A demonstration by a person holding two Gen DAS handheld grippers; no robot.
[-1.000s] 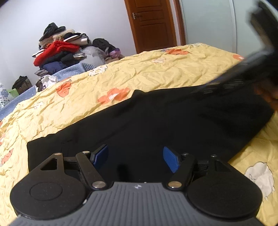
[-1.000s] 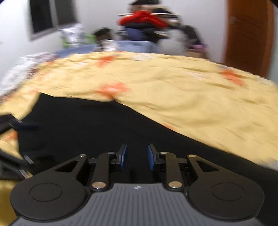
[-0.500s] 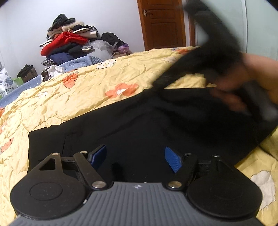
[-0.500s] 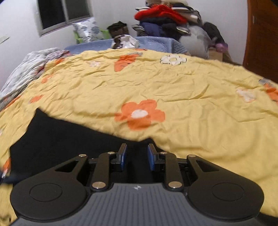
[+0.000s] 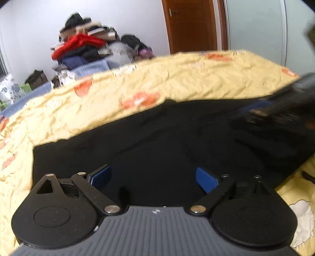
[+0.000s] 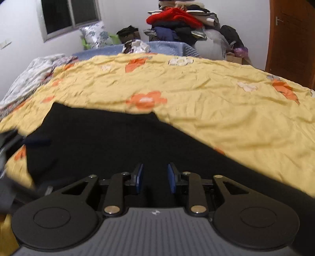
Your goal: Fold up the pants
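Note:
Black pants (image 5: 157, 141) lie flat across the yellow flowered bedspread (image 5: 177, 78). My left gripper (image 5: 153, 177) is open, its blue pads wide apart just above the near edge of the pants. The right gripper shows blurred at the right edge of the left wrist view (image 5: 285, 106), over the pants. In the right wrist view the pants (image 6: 102, 141) stretch from left to lower right. My right gripper (image 6: 154, 177) has a narrow gap between its blue pads, with nothing seen between them. The left gripper shows blurred at the left edge (image 6: 7, 141).
A pile of clothes (image 6: 177, 21) sits beyond the far side of the bed. A brown door (image 5: 191, 25) stands at the back right. A patterned blanket (image 6: 29, 78) lies at the bed's left side, below a window (image 6: 67, 13).
The right gripper swung up and across, then came back down low over the right part of the pants. The left gripper stayed open over the near edge.

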